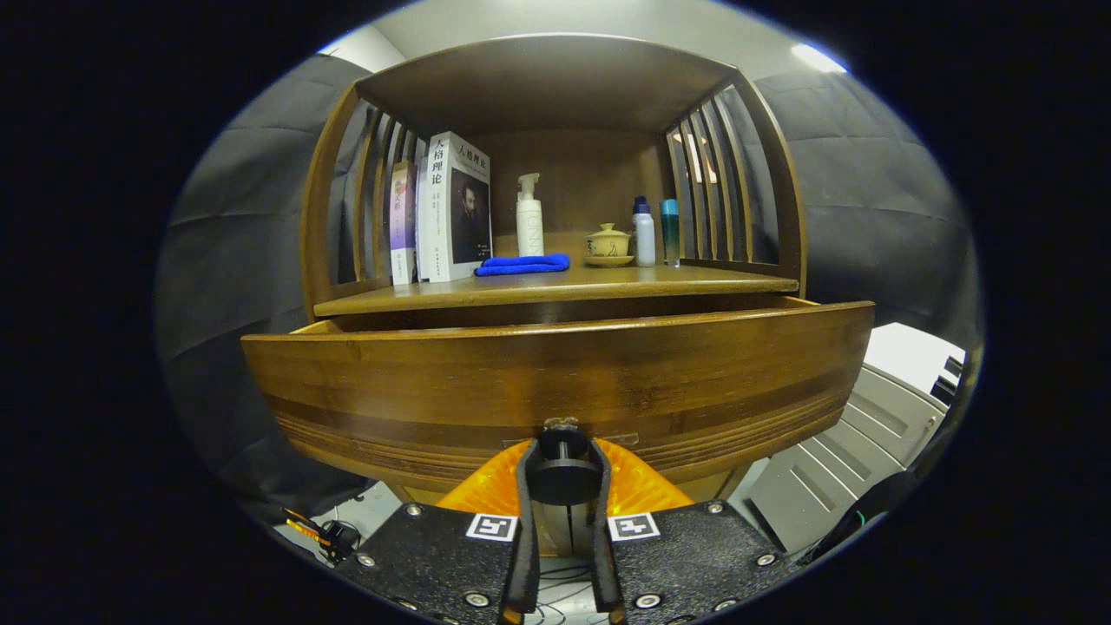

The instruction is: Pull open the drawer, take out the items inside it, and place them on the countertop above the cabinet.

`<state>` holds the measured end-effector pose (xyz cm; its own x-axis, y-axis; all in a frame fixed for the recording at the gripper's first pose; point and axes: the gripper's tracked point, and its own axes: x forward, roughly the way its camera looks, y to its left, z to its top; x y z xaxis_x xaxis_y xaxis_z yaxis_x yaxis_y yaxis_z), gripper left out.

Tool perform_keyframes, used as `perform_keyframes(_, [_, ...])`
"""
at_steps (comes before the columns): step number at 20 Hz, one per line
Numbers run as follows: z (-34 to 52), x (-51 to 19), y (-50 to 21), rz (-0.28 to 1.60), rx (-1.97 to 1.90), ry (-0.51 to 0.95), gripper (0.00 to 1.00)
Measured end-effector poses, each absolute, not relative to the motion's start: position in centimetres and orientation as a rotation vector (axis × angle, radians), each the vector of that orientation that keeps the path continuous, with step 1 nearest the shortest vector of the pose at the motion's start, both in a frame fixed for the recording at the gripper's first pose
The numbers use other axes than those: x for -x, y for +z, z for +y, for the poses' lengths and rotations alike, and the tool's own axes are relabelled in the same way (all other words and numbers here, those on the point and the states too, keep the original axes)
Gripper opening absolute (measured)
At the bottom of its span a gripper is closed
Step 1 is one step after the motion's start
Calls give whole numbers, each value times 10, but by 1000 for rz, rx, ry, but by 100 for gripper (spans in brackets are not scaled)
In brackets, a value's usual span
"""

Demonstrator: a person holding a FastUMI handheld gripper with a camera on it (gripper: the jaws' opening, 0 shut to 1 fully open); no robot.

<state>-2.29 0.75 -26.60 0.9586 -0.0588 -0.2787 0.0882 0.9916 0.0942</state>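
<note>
While the round black knob [563, 476] of the drawer is held between the two fingers, the gripper [562, 473] is seen closed around it, both fingers pressed against the knob's sides with almost no gap left. The wide brown wooden drawer front [555, 382] is spread just ahead of the fingers, its long axis running crosswise to them, and a dark slot between its top edge and the wooden countertop [555, 286] shows it to be drawn partly out. The drawer's inside is hidden behind the front panel, so its contents cannot be told. On the countertop, well beyond and above the fingers, a folded blue cloth [522, 264], upright books [453, 208], a white pump bottle [529, 217], a small lidded tan cup on a saucer [608, 244] and two slim bottles [655, 231] are stood. The pull is judged to be under way, and any further opening must be made straight back along the fingers, away from the cabinet.
</note>
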Motion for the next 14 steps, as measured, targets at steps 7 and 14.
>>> perform_keyframes(7, [14,59,-270,301,-93,-54,24])
perform_keyframes(14, [17,93,-268,343,-62,-33,25])
